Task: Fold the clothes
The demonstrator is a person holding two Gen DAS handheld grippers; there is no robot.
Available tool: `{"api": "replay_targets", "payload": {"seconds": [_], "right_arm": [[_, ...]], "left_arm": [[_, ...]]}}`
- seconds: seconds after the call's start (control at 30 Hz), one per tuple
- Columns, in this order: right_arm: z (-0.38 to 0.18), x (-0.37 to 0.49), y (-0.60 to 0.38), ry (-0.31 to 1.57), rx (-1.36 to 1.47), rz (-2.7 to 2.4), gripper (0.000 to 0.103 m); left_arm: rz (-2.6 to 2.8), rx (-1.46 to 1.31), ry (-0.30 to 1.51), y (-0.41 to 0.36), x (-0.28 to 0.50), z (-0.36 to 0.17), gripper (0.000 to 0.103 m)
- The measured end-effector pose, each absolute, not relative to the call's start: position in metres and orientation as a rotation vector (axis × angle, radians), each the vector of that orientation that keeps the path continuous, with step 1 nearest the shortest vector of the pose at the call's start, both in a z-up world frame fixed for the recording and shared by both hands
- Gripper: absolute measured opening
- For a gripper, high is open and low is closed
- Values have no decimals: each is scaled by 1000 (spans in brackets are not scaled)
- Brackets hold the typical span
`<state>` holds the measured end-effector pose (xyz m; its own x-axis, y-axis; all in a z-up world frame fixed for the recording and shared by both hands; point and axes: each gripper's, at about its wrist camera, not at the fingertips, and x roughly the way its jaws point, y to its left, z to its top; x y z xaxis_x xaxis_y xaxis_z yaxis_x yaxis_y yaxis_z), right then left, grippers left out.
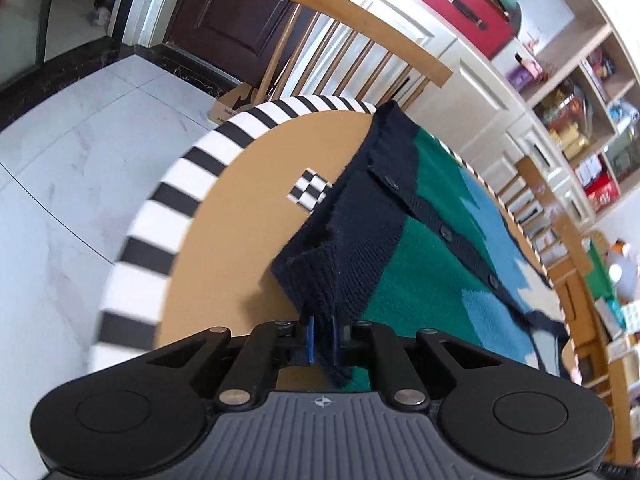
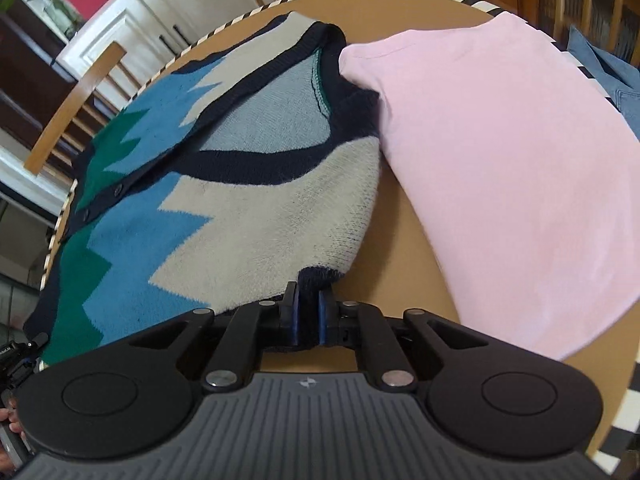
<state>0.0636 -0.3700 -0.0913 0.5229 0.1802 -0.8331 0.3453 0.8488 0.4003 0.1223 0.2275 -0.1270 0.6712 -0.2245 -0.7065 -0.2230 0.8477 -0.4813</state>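
Observation:
A knitted cardigan point(image 2: 224, 184) in green, blue and cream with navy trim and buttons lies spread on a round tan table point(image 1: 256, 184). My left gripper point(image 1: 323, 330) is shut on the navy ribbed hem point(image 1: 320, 276) of the cardigan, which rises bunched from the table into the jaws. My right gripper point(image 2: 308, 310) is shut on a navy edge of the cardigan point(image 2: 318, 276) at its cream shoulder end. A pink garment point(image 2: 500, 152) lies to the right, its edge over the cardigan's collar.
The table has a black-and-white striped rim point(image 1: 192, 160). Wooden chairs point(image 1: 360, 40) stand around it, with white cabinets point(image 1: 460, 64) and shelves behind. A blue denim piece point(image 2: 604, 68) lies past the pink garment. A gripper in a hand shows at the right wrist view's lower left point(image 2: 12, 360).

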Motion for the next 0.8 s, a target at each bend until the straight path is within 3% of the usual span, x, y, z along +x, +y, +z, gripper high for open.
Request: {"api": "replay_targets", "payload": {"seconds": [0.27,0.33,0.37,0.4,0.5,0.6,0.8], "right_arm": [[-100,18,-360,1135,531,-86,12],[-102,16,-359,1138,544,-100,17],[-99,16,-359,1153,537,-106,29],[-95,16,-359,1171,520,-114,33],[-71,4,-352,1163,338,-131,33],[-49,-7,-334,1059,193,-90,33],[-62,4,-285,972,164,126,32]], "left_arm": [[4,-435,937,224,72,-116,12],[22,-395,950,223,67,-113,28],[41,-366,959,222,64,-110,36],[73,-328,967,222,60,-102,47],[146,-280,953,219,44,-70,49],[131,-277,926,191,31,-46,60],[-214,-140,923,81,36,-61,61]]}}
